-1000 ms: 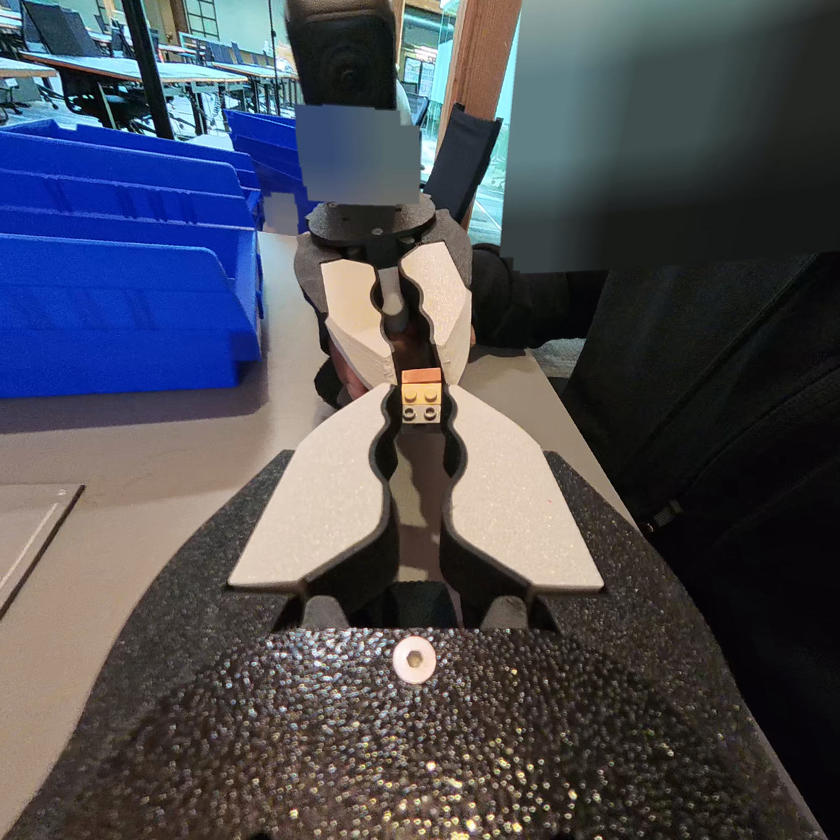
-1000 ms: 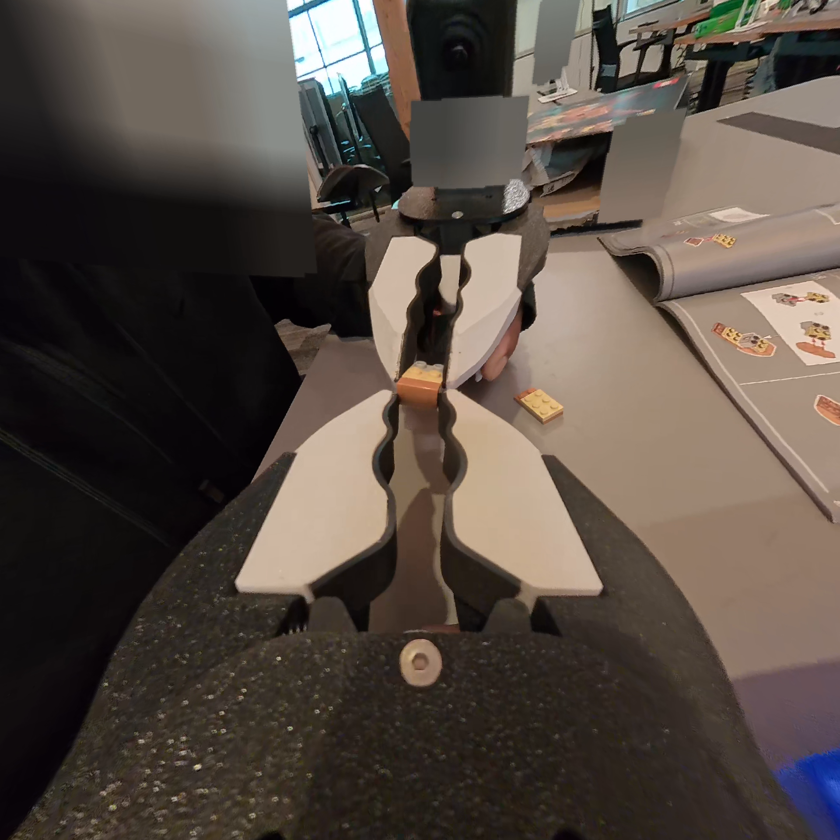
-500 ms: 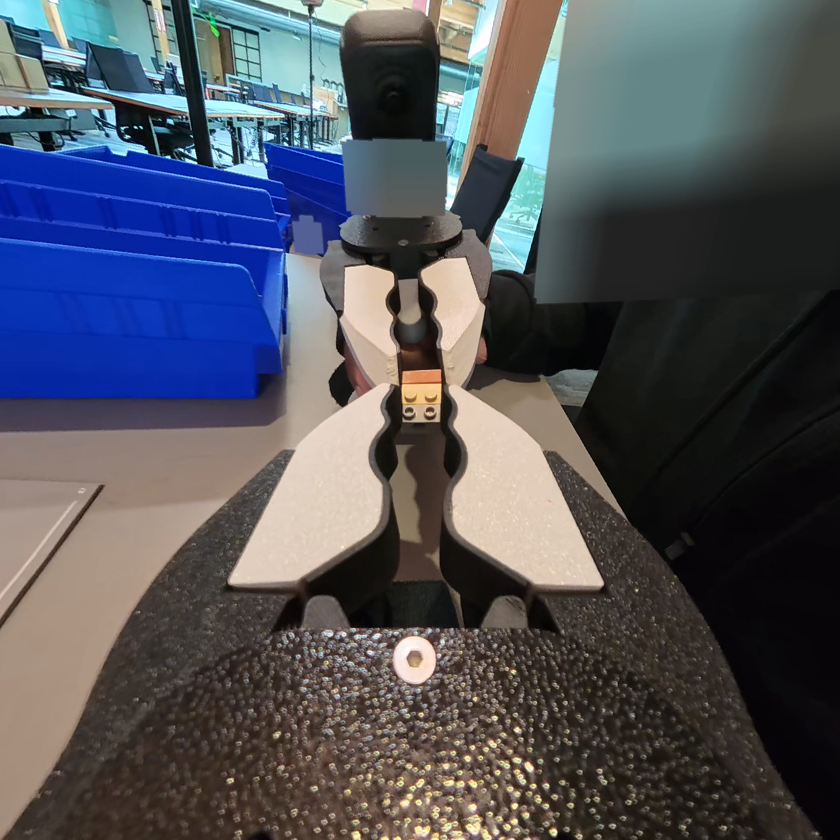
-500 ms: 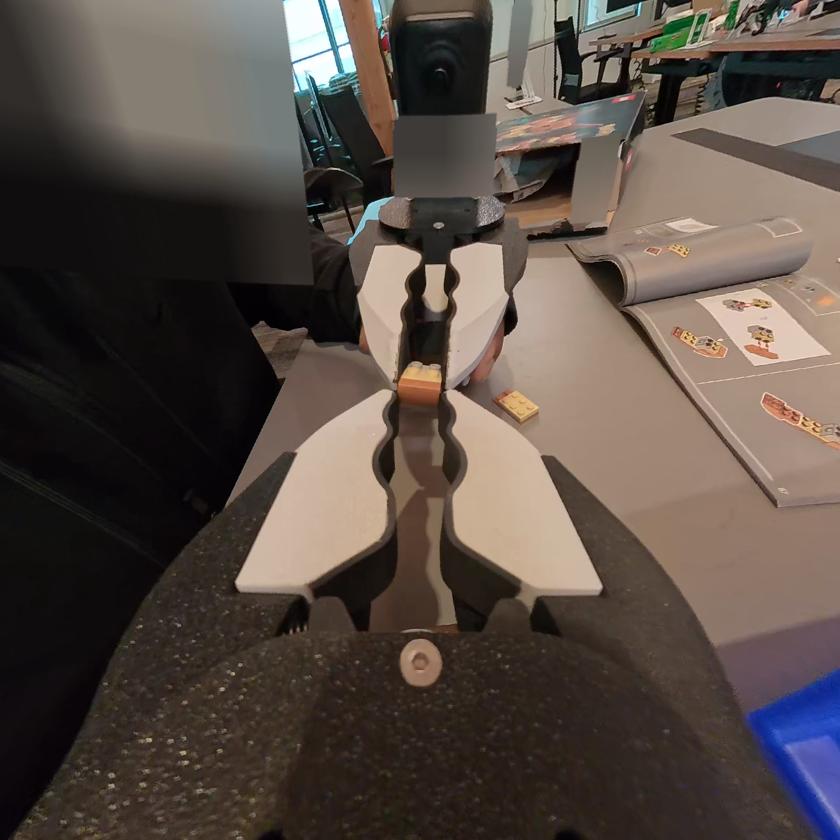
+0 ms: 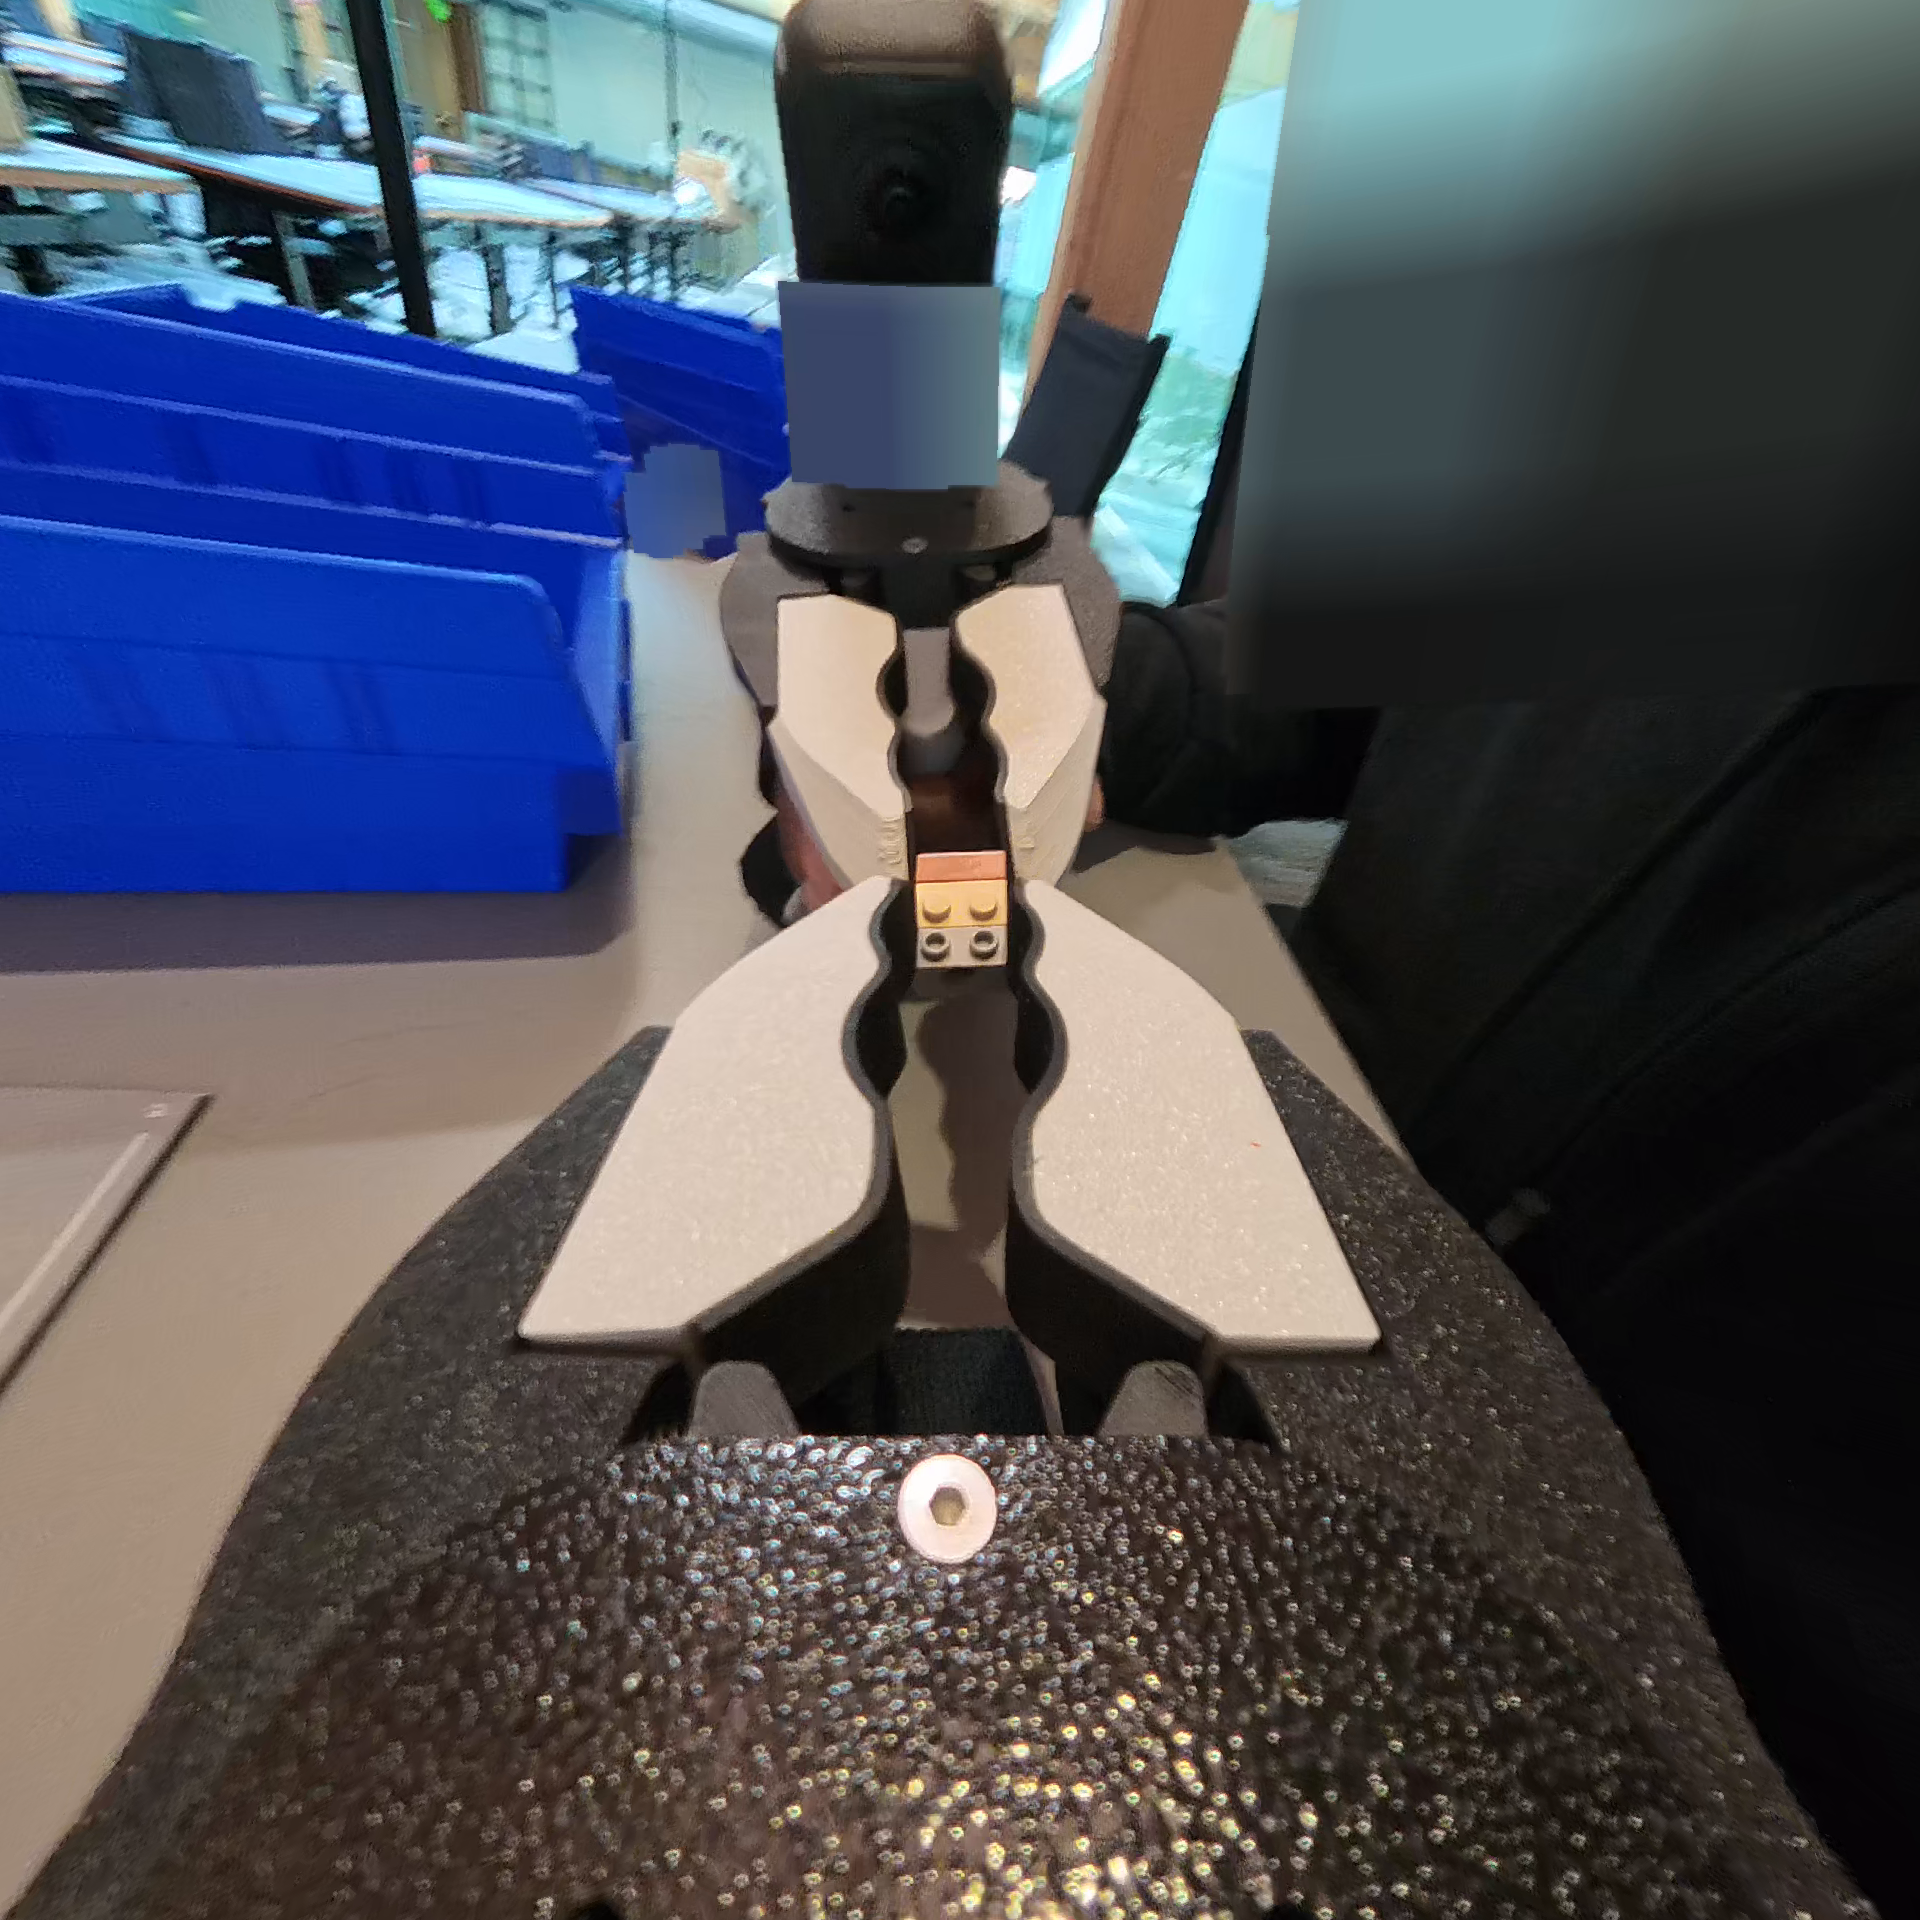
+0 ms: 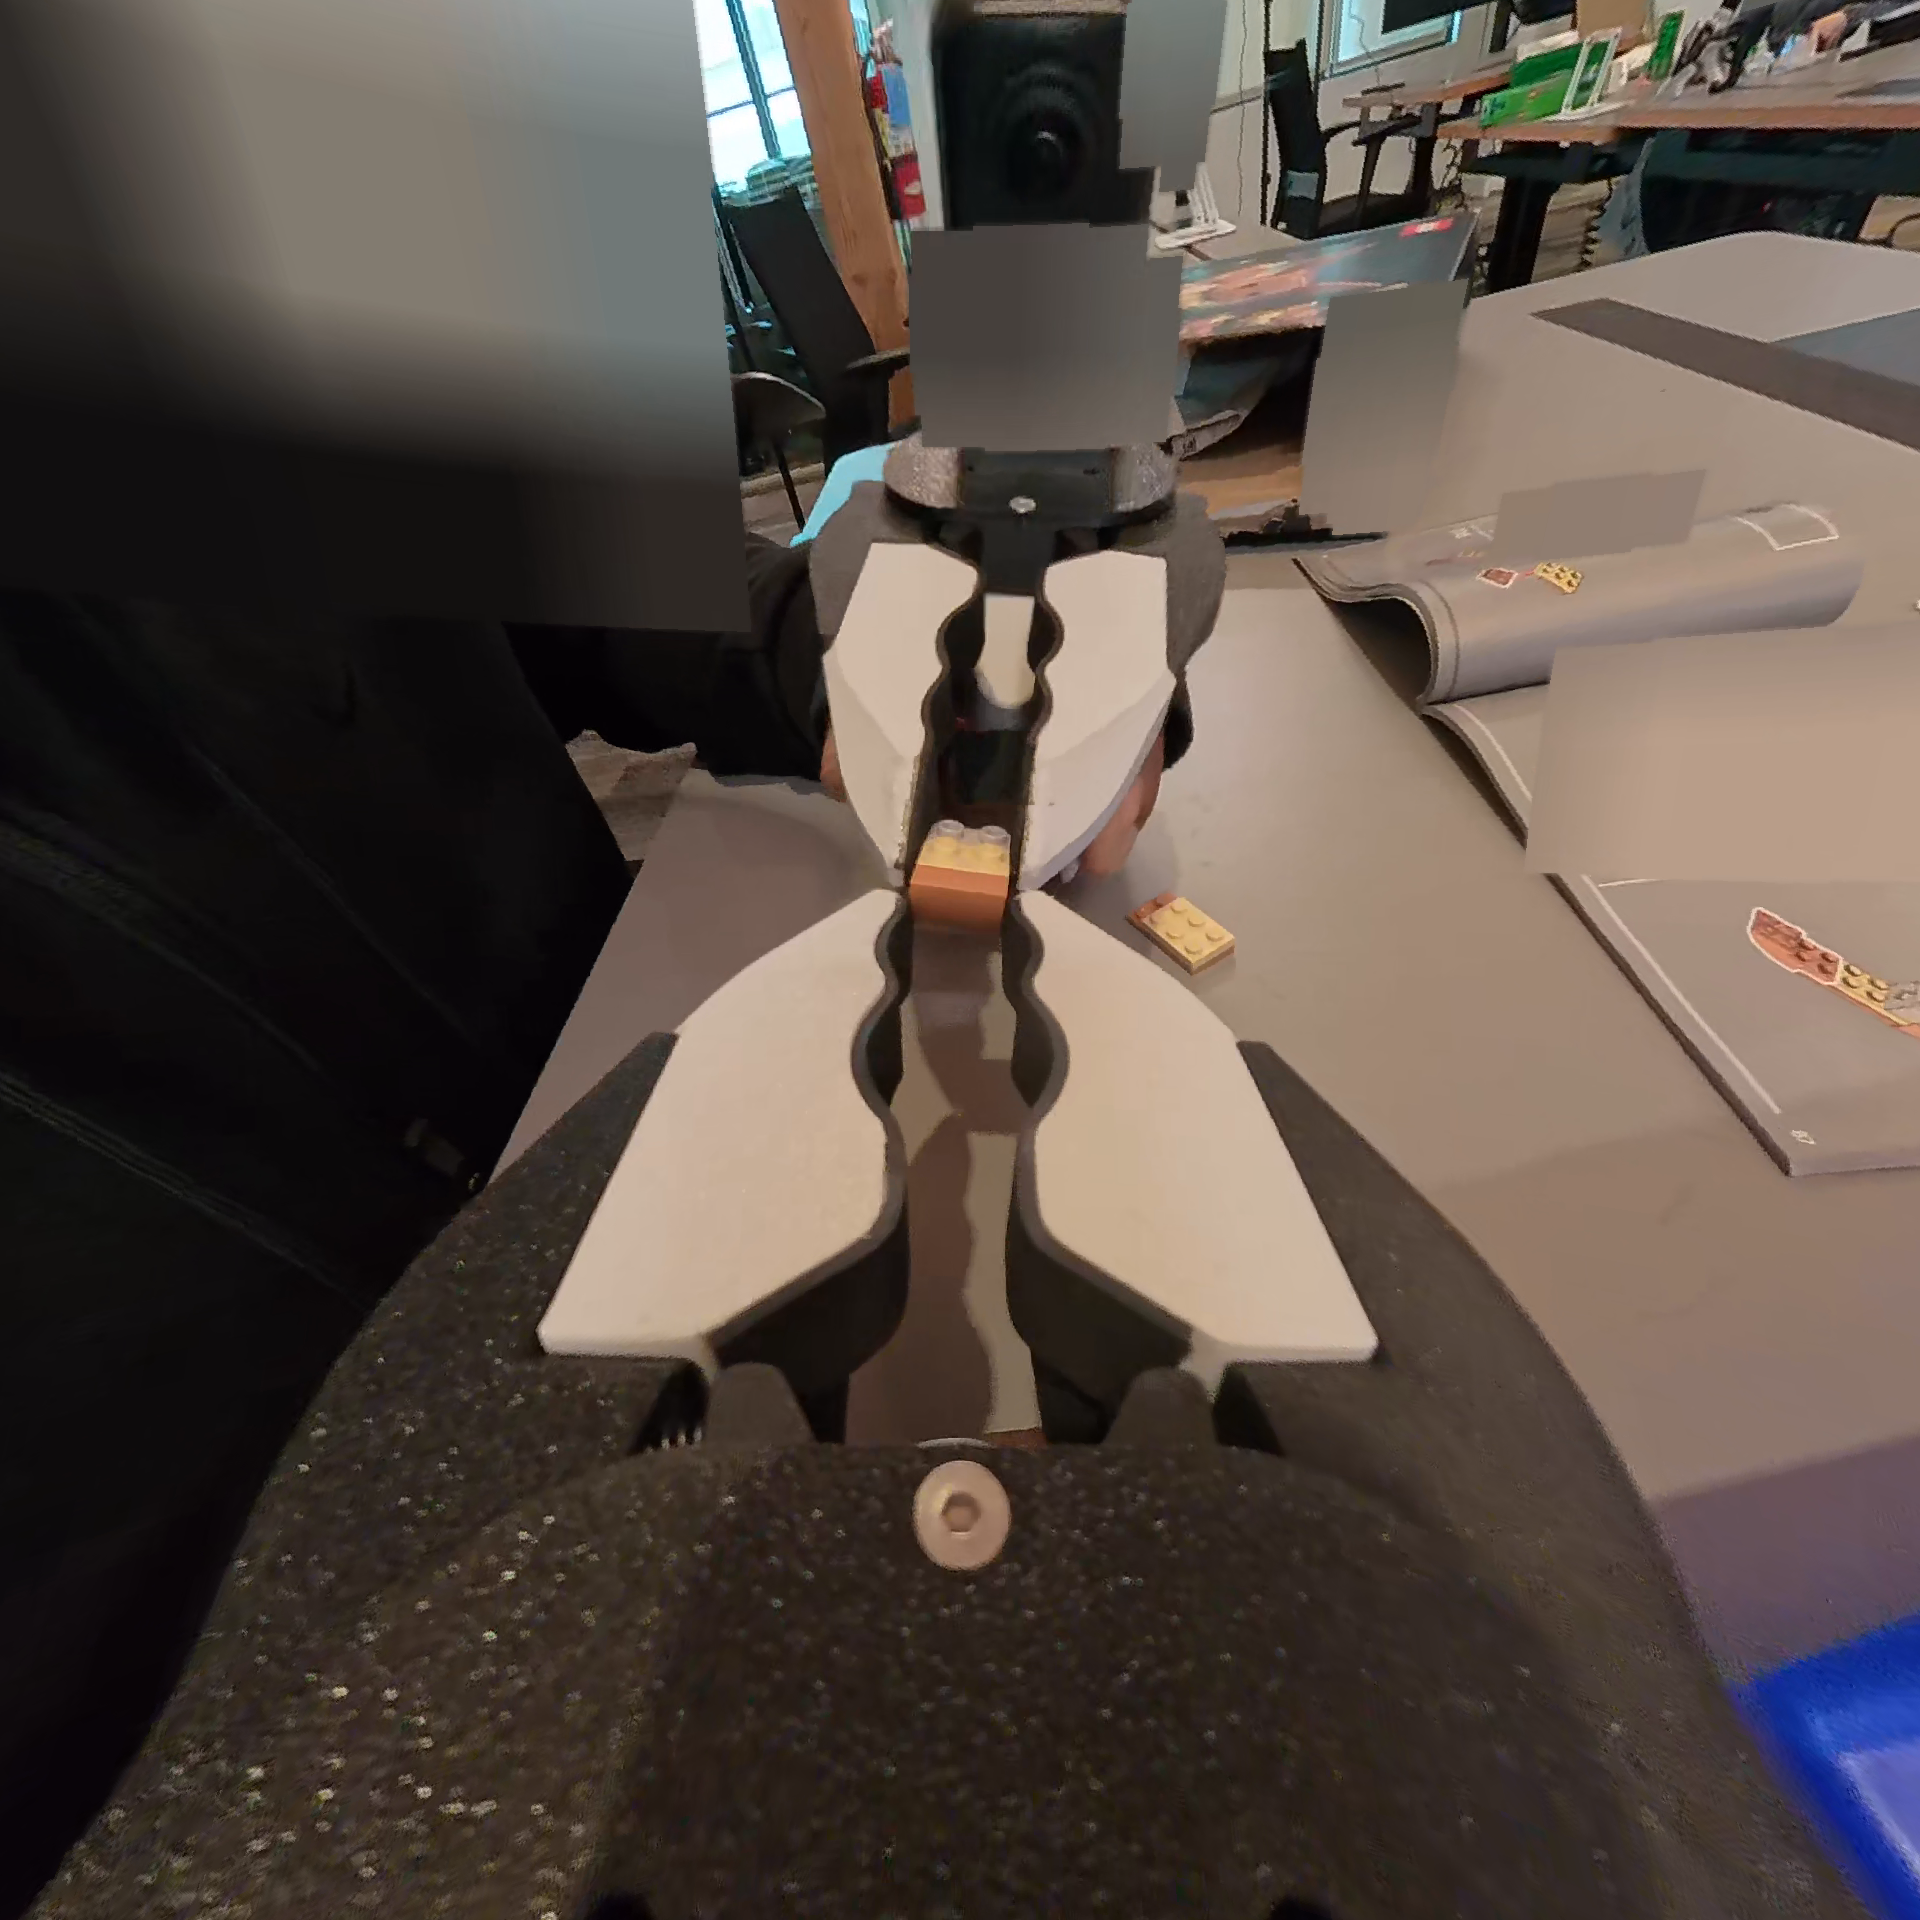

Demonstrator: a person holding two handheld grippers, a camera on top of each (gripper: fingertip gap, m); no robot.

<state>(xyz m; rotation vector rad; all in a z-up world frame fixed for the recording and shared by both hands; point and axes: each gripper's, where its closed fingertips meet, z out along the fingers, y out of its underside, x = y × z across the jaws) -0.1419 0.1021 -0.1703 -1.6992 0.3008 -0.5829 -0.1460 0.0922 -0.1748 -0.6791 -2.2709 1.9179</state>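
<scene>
We are gripping a small stack of tan, grey and brown bricks [image 5: 961, 914] between both grippers' fingers, left [image 5: 961, 935] and right [image 6: 956, 904], tip to tip above the grey surface [image 6: 1455, 1195].

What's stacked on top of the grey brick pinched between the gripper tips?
A tan studded plate sits against the small grey studded brick, with an orange-brown brick beyond it. Both grippers' fingertips clamp this stack, hiding its sides.

Brick stack [image 5: 961, 912] between opposed fingers [image 5: 790, 1049]
</scene>
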